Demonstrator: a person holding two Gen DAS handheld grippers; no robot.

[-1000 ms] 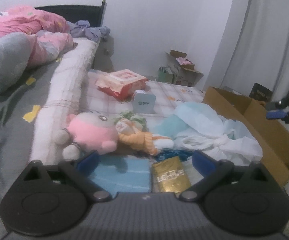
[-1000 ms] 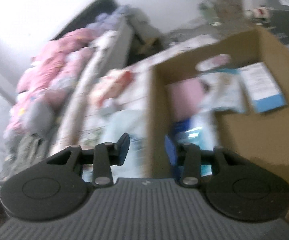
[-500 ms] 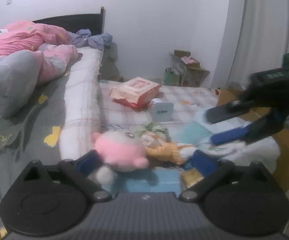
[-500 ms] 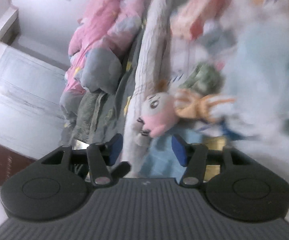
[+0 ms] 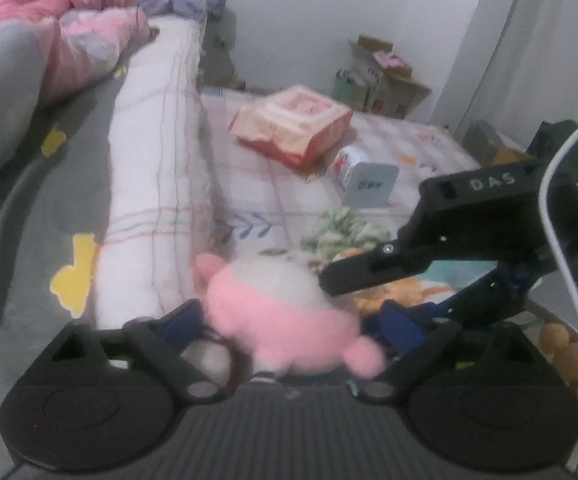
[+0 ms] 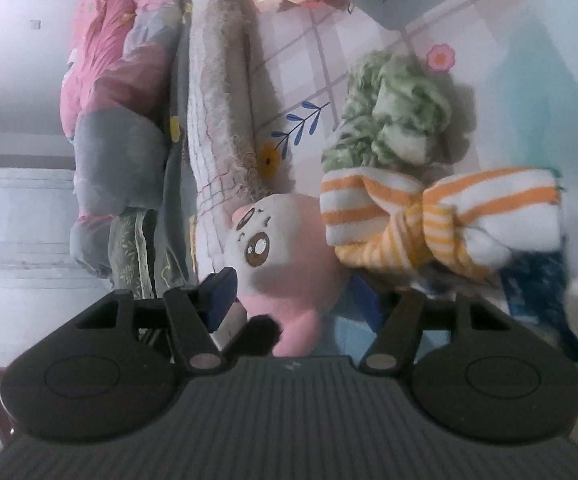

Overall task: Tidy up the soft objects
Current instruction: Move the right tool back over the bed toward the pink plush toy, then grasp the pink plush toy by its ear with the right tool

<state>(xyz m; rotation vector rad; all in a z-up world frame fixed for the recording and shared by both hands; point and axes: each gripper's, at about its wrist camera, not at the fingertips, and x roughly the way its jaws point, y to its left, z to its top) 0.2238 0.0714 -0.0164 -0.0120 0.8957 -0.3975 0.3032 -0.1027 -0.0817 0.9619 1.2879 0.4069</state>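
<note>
Both grippers have closed in on the pink plush toy point(image 5: 285, 320) since the earlier frames; the right gripper point(image 6: 293, 296), a second ago over a cardboard box, now straddles the toy from the right side of the mat.

Left gripper point(image 5: 289, 320): jaws spread wide, lately narrowing a little, toy between them; contact with the pads cannot be judged through the blur.
Right gripper: jaws partly spread, lately opening, toy between them; the left pad lies just beside the toy's white face, pressing not evident.
Pink plush toy: on the checked floor mat point(image 5: 273, 196), near the mat's edge against the bed point(image 5: 21, 184), beside the rolled pale blanket point(image 5: 157, 184).
Orange-striped cloth bundle point(image 6: 441, 220): touching the toy's far side.
Green-and-white fluffy item point(image 6: 393, 116): just beyond the striped bundle.
Pink-and-orange packet point(image 5: 293, 128) and pale blue box point(image 5: 369, 188): farther up the mat.
Pink quilt point(image 5: 49, 28): heaped on the bed.
</note>
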